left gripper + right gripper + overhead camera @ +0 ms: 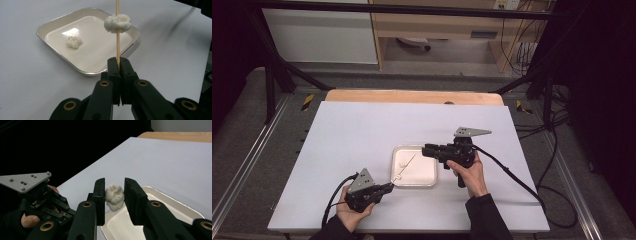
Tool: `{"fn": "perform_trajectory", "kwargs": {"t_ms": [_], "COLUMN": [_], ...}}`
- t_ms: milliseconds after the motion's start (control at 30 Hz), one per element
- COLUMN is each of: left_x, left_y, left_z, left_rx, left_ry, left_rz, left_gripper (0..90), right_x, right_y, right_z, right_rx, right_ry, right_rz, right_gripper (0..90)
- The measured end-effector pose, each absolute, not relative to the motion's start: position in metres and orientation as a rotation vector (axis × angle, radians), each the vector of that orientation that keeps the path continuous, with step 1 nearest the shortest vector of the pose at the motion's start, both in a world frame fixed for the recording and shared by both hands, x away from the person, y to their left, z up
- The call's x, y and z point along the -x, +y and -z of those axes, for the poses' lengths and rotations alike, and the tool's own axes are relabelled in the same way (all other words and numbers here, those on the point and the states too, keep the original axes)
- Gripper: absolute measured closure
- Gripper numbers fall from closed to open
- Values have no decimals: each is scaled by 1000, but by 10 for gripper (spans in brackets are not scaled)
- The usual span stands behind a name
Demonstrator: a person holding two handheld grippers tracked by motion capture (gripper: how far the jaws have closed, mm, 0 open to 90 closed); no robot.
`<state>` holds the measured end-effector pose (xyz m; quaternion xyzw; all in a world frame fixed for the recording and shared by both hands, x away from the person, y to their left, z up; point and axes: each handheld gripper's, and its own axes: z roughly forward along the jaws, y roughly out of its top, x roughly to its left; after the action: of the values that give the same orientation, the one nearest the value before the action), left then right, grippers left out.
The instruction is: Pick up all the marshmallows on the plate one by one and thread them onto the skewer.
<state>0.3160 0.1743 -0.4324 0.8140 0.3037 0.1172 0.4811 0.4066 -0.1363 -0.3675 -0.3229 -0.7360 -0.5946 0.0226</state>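
While the left gripper (117,65) clenched the lower end of a wooden skewer (117,47), a white puffy piece (117,23) sat threaded on the stick well beyond its jaws. The right gripper (114,195) grasped a second white piece (114,197) between its pads, above the edge of the cream tray (172,207). A third piece (73,41) lay in the tray, ahead and left of the left jaws.

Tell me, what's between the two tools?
The white tray lies between the left tool and the right tool in the high view. The stick held by the left tool reaches over it, and a white puff sits in it.
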Motion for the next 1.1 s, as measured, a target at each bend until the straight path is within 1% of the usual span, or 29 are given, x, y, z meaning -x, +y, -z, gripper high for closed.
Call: {"fn": "perform_trajectory", "kwargs": {"t_ms": [667,1100], "left_x": [-315,-315], "left_y": [173,173], "left_z": [432,433], "left_rx": [-1991,-1993], "left_ry": [720,721], "left_rz": [-287,-286], "left_gripper": [885,885], "right_x": [-412,-409], "right_y": [-122,-115], "right_z": [379,387], "right_rx": [977,955], "right_ry": [-2193,-2176], "right_rz": [1799,1762], "right_gripper": [725,752]}}
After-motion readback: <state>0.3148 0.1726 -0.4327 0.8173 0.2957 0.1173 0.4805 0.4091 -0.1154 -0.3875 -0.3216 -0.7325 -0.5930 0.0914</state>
